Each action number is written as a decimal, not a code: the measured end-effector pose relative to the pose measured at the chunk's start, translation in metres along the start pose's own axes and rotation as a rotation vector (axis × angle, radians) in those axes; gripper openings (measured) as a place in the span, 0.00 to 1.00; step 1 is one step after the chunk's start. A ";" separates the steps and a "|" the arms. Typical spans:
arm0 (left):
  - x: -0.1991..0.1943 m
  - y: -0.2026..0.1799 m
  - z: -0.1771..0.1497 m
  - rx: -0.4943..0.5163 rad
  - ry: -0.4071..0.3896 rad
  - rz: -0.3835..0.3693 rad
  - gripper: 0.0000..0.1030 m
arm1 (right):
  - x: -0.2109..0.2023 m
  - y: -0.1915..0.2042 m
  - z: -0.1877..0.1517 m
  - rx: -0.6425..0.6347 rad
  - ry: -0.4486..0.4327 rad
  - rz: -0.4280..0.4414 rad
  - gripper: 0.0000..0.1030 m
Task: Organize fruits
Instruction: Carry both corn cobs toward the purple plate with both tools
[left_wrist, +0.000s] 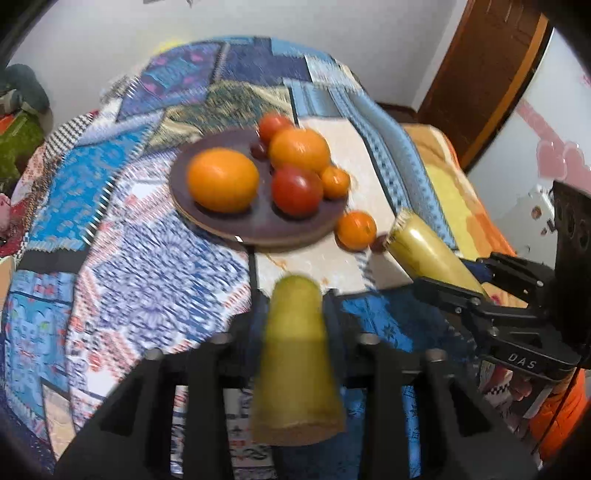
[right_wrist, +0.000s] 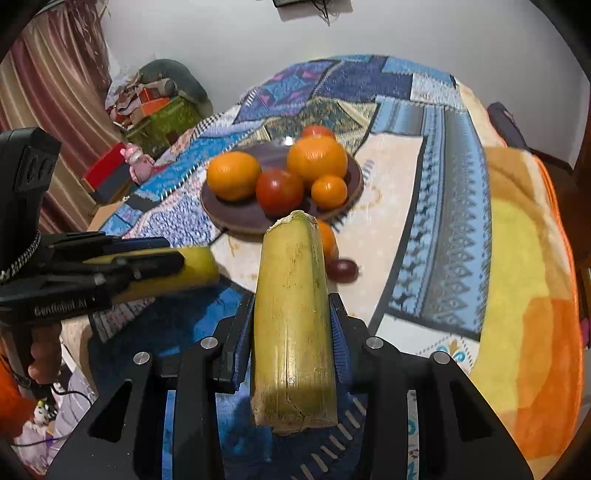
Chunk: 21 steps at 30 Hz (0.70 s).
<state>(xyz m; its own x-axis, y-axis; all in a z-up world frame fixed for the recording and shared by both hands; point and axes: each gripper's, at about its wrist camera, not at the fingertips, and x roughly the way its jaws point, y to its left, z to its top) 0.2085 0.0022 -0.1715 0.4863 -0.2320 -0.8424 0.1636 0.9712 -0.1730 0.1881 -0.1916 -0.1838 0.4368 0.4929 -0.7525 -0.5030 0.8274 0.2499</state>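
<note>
Both tongs are clamped on cut lengths of yellow-green sugarcane. Your left gripper (left_wrist: 293, 314) pinches one sugarcane piece (left_wrist: 295, 354) at the bottom centre of its own view, blurred; in the right wrist view the same left gripper (right_wrist: 147, 266) sits at the left edge. Your right gripper (right_wrist: 291, 314) squeezes the second sugarcane piece (right_wrist: 293, 325) between its blue pads, the cane pointing toward the plate. The brown plate (right_wrist: 229, 214) lies on the patchwork blanket (right_wrist: 436, 206) just above centre, holding two large oranges (right_wrist: 233, 175), a small tangerine (right_wrist: 328, 191) and a red tomato (right_wrist: 279, 191), with another tomato behind. Just beside the plate's rim, another tangerine (left_wrist: 356, 229) and a dark grape (right_wrist: 343, 270) rest on the blanket.
</note>
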 end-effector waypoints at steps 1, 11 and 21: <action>-0.007 0.004 0.004 -0.014 -0.005 -0.003 0.00 | -0.001 0.001 0.001 0.000 -0.006 0.000 0.34; -0.008 0.000 -0.001 0.050 0.055 -0.020 0.18 | 0.000 0.002 0.000 0.009 0.004 0.013 0.34; 0.038 0.002 -0.028 0.029 0.161 -0.036 0.38 | -0.007 -0.005 -0.003 0.037 0.000 0.007 0.34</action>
<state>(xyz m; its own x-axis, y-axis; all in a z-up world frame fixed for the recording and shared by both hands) 0.2034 -0.0027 -0.2182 0.3365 -0.2530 -0.9071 0.2042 0.9599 -0.1920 0.1855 -0.1997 -0.1820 0.4331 0.4991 -0.7506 -0.4785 0.8330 0.2778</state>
